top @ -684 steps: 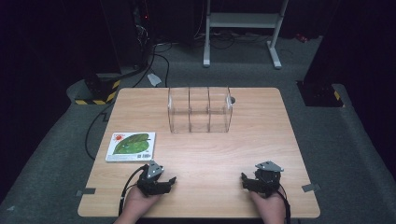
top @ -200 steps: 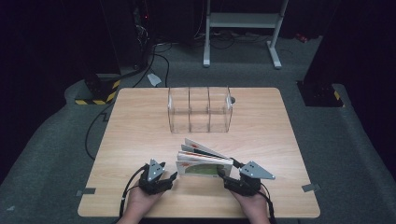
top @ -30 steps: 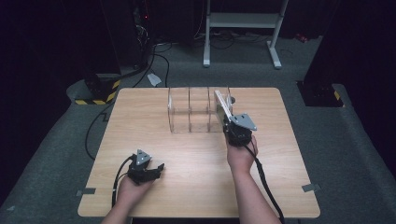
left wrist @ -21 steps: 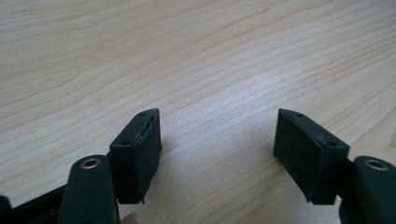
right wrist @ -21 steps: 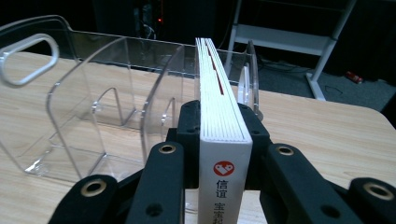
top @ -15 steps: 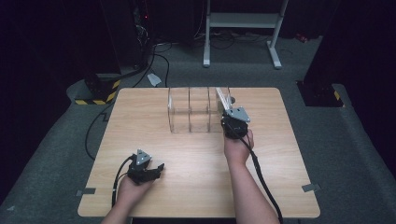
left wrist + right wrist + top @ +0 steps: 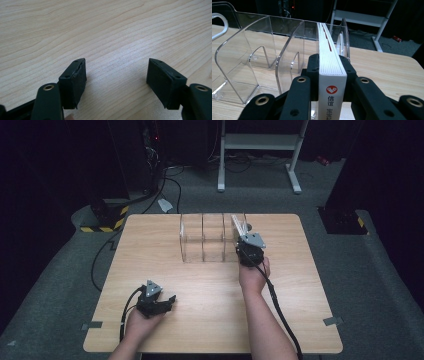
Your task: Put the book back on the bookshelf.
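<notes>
A thin white book [image 7: 331, 75] with a red mark on its spine stands upright, clamped between the jaws of my right gripper [image 7: 330, 75]. Its far end reaches into the rightmost slot of the clear plastic file rack [image 7: 244, 67], between two dividers. From above, my right gripper [image 7: 249, 251] is at the rack's [image 7: 207, 240] right end with the book [image 7: 237, 226] edge-up. My left gripper [image 7: 159, 303] rests low on the wooden table [image 7: 200, 320] at the near left, jaws wide apart over bare wood [image 7: 117, 75].
The rack's other slots hold nothing. A white metal stand [image 7: 257, 142] and cables [image 7: 165, 175] lie on the floor beyond the table's far edge. A yellow-black striped box [image 7: 105, 217] sits off the far left corner.
My right gripper has carried the book forward and lower into the rack's right slot. The left gripper has stayed put near the front left.
</notes>
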